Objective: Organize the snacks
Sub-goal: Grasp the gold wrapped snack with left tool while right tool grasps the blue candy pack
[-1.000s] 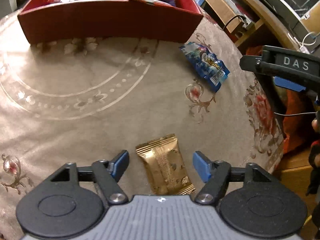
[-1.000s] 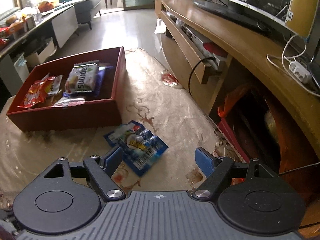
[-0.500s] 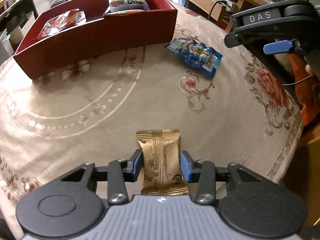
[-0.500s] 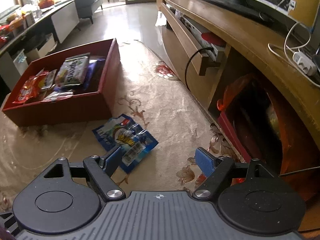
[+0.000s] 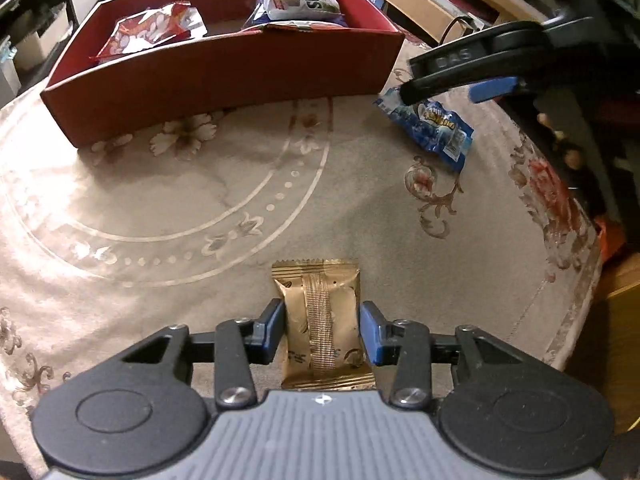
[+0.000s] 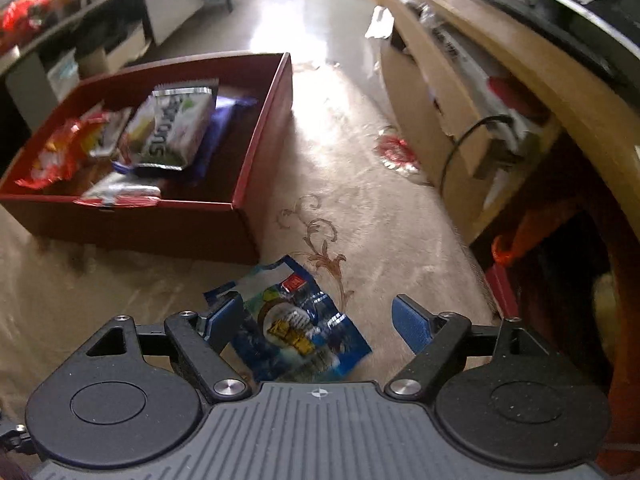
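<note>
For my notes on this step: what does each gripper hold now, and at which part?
The left gripper holds the gold snack packet by its two long sides. The right gripper holds nothing; it is open over the blue snack packet.

Glossy gold foil wrapper (image 5: 322,320), matt red cardboard box (image 5: 224,76), soft patterned tablecloth (image 5: 168,208)

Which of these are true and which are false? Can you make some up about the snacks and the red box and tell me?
1. The left hand-held gripper is shut on the gold snack. True.
2. The red box is empty. False: several snack packets lie in it.
3. The blue snack bag lies inside the box. False: it lies on the cloth beside it.
4. The right hand-held gripper is open over the blue bag. True.
</note>
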`<state>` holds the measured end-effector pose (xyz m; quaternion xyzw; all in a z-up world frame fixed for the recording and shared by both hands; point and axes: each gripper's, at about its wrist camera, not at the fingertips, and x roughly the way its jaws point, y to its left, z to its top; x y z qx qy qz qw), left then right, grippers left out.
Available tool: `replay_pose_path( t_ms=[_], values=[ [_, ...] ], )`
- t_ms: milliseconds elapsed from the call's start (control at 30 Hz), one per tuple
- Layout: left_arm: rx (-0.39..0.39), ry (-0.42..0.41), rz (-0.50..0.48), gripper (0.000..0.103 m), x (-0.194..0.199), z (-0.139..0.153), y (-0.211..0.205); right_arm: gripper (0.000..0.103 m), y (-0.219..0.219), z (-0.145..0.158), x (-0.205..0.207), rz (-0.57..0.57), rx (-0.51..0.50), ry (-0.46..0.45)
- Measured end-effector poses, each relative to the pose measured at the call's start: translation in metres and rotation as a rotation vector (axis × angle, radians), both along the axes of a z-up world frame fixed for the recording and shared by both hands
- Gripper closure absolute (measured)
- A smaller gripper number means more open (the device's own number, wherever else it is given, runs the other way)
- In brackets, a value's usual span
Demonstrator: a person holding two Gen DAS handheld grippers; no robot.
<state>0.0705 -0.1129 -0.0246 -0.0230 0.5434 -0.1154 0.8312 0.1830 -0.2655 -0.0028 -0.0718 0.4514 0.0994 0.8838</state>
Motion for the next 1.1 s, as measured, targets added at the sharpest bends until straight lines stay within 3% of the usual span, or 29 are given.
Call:
replay_pose_path(
  t_ms=[200,600,867,967,1100],
  values=[
    [-0.036,0.016,0.005,0.061,0.003,0.000,0.006,0.017,0.009,-0.017,0.014,0.060,0.012,0.061],
    [-0.030,0.016,0.014,0.060,-0.004,0.001,0.009,0.020,0.016,-0.022,-0.046,0.101,-0.021,0.137],
    [-0.049,0.016,0.026,0.039,-0.003,-0.001,0.007,0.016,0.024,-0.016,-0.031,0.046,-0.014,0.097],
    [-0.042,0.002,0.026,0.036,-0.006,-0.002,0.006,0.015,0.038,-0.026,-0.026,0.070,-0.080,0.097],
    [-0.025,-0.034,0.015,0.036,-0.012,-0.003,0.003,0.010,0.040,-0.028,-0.029,0.068,-0.063,0.086]
  ],
)
